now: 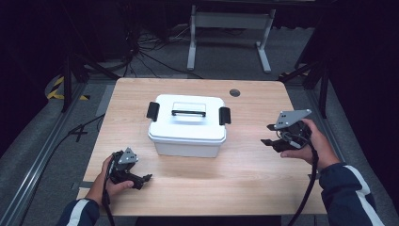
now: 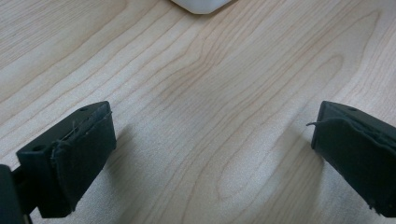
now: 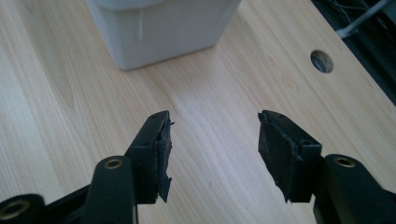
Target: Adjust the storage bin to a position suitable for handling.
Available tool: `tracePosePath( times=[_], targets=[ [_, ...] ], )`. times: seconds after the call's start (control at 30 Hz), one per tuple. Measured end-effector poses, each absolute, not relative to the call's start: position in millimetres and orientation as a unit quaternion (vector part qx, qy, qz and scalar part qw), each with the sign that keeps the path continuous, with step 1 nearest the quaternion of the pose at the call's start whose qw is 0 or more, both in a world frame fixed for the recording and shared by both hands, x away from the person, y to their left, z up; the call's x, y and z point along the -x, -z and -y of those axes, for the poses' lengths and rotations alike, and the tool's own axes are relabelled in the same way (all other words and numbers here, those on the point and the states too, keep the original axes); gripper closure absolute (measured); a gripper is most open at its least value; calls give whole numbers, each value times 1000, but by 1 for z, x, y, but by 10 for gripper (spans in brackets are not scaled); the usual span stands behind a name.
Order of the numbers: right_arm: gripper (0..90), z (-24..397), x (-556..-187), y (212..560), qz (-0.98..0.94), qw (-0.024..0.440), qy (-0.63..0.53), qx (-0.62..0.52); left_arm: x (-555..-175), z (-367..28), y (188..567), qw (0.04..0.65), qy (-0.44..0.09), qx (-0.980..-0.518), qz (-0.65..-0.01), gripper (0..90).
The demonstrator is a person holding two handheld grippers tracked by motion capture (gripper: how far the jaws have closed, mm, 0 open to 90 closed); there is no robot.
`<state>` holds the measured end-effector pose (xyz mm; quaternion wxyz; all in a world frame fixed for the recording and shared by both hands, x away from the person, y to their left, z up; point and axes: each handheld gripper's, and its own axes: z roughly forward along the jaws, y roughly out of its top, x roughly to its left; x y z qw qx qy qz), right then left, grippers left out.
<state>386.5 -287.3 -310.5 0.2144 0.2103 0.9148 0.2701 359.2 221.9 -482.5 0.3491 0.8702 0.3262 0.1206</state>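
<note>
A white plastic box [image 1: 188, 125] with a black carry handle and two black side latches stands shut in the middle of the wooden table [image 1: 244, 179]. My left gripper [image 1: 143, 180] rests low on the table near the front left, open, with bare wood between its wide-set jaws [image 2: 210, 140]. My right gripper [image 1: 269, 134] is held above the table to the right of the box and points toward it, open and empty. In the right gripper view the box wall [image 3: 163, 32] lies ahead of its jaws [image 3: 215, 144].
A round cable hole [image 1: 235, 92] sits near the table's far right edge [image 3: 321, 61]. Cables lie on the grey floor beyond the table, near a white frame leg [image 1: 192, 42]. Black stands flank the table on both sides.
</note>
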Motion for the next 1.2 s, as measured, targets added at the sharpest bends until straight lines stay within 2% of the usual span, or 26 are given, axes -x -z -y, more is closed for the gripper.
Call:
tracePosePath(
  times=[0.27, 0.6, 1.2],
  targets=[
    [471, 256, -399, 285, -927, 220, -253, -169, -359, -222, 482, 349, -120, -870, -326, 3],
    [484, 197, -422, 259, -939, 223, -235, -114, -359, -222, 482, 348, -118, -870, -327, 1],
    [488, 116, -446, 261, -958, 203, -192, -58, -361, -223, 483, 351, -116, -873, -318, 2]
  ],
)
